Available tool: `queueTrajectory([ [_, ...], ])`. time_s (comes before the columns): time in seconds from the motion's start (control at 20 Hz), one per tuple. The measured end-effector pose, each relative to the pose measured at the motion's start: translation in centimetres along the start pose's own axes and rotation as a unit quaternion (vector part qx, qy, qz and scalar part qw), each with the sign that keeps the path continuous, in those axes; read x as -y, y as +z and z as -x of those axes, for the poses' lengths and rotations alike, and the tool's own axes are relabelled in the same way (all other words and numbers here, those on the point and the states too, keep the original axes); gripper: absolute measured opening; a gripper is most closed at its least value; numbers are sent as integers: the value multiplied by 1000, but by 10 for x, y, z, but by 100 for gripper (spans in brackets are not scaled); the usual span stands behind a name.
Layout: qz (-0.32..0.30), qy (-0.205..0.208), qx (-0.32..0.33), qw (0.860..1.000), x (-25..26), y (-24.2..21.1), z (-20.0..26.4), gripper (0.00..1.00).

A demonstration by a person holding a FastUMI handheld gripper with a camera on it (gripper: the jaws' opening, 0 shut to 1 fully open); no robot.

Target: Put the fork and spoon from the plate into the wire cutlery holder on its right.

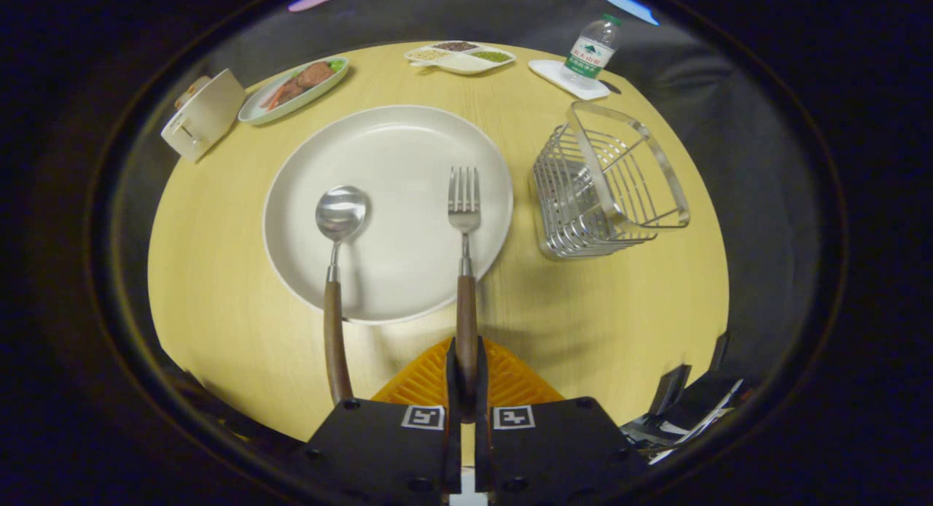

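- Gripper (466,375) closed tight on the fork's (464,236) wooden handle; tines lie on the plate (386,149).
- Spoon (337,258) rests left of the fork, bowl on the plate.
- Wire cutlery holder (605,185) stands just right of the plate.

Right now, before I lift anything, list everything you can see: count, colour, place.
table: one, light wood, round, under everything
plate: one, white, centre of table
fork: one, steel with brown wooden handle, tines on plate, handle between the fingers
spoon: one, steel with brown wooden handle, bowl on plate, left of fork
wire cutlery holder: one, silver, right of plate
oval dish: one, pale green, food on it, beyond plate
divided tray: one, white, far edge
water bottle: one, clear, on white coaster, beyond holder
white container: one, far left
hand-held gripper: one, shut on the fork handle
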State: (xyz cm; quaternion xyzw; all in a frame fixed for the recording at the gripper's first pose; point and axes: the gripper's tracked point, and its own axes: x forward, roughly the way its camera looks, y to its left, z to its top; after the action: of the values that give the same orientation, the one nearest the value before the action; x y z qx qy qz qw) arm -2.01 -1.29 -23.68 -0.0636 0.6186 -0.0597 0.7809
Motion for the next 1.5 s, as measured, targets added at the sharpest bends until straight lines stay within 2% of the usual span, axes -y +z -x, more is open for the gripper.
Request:
queueTrajectory([
  [0.5, -19, -1, 36, 999, 17, 5, 46, 7],
  [0.85, -64, -27, 71, 995, 64, 29, 93, 7],
  [1.0, -69, -65, 39, 995, 96, 24, 95, 7],
  [1.1, -62, -75, 14, 995, 105, 22, 94, 7],
  [1.25, -44, -72, -11, 996, 105, 24, 81, 7],
  [1.5, -58, -52, -27, 997, 98, 32, 65, 8],
])
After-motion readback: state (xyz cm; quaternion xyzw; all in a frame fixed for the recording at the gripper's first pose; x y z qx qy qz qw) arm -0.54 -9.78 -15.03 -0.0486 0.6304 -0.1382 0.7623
